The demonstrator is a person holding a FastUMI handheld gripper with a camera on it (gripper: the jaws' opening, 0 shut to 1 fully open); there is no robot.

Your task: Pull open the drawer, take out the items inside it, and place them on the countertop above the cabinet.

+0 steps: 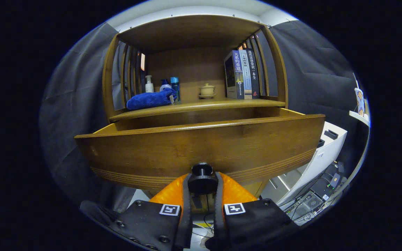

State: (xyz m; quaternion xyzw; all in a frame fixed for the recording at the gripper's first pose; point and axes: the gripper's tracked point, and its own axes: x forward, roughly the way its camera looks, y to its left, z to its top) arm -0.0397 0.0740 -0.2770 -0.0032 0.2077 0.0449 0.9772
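Note:
The wooden drawer (201,146) stands pulled out from the cabinet, its front panel close ahead of me. My gripper (202,183) is shut on the round dark drawer knob (202,169), one finger pressing each side of it. The drawer's inside is hidden behind the front panel. Above the drawer runs the countertop (218,104), a wooden shelf inside an arched frame.
On the countertop lie a folded blue towel (151,99), small bottles (149,84) behind it, a small lidded teacup (207,90) and several upright books (242,74). White furniture (321,153) and cables stand to the right, below the drawer.

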